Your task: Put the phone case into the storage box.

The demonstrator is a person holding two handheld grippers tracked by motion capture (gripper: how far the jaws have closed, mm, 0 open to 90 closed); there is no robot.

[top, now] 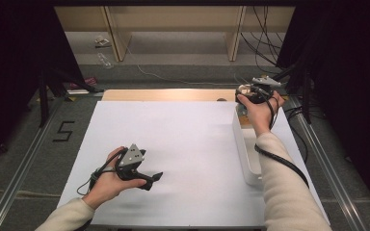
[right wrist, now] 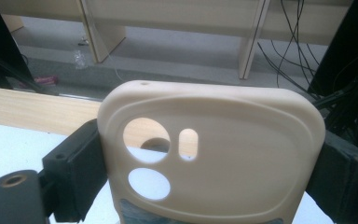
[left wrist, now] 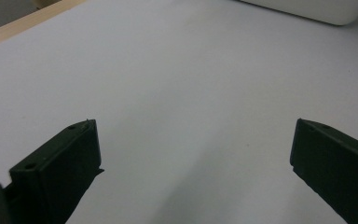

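Note:
A cream phone case [right wrist: 223,140] with round camera cut-outs stands upright between the jaws of my right gripper [right wrist: 209,163], which press on its two side edges. In the high view my right gripper [top: 251,94] is raised over the far end of a long white bin [top: 243,144] at the table's right. My left gripper [top: 155,177] rests low over the white table sheet [top: 183,139] at the front left, pointing right. Its jaws [left wrist: 191,140] stand wide apart with only bare sheet between them.
The white bin's rounded corner [left wrist: 307,9] lies beyond the left gripper. A wooden table edge [top: 164,95] runs along the back. Past it are a light wooden shelf unit [top: 173,24], loose cables [top: 265,48] and black frame legs [top: 43,96] at both sides.

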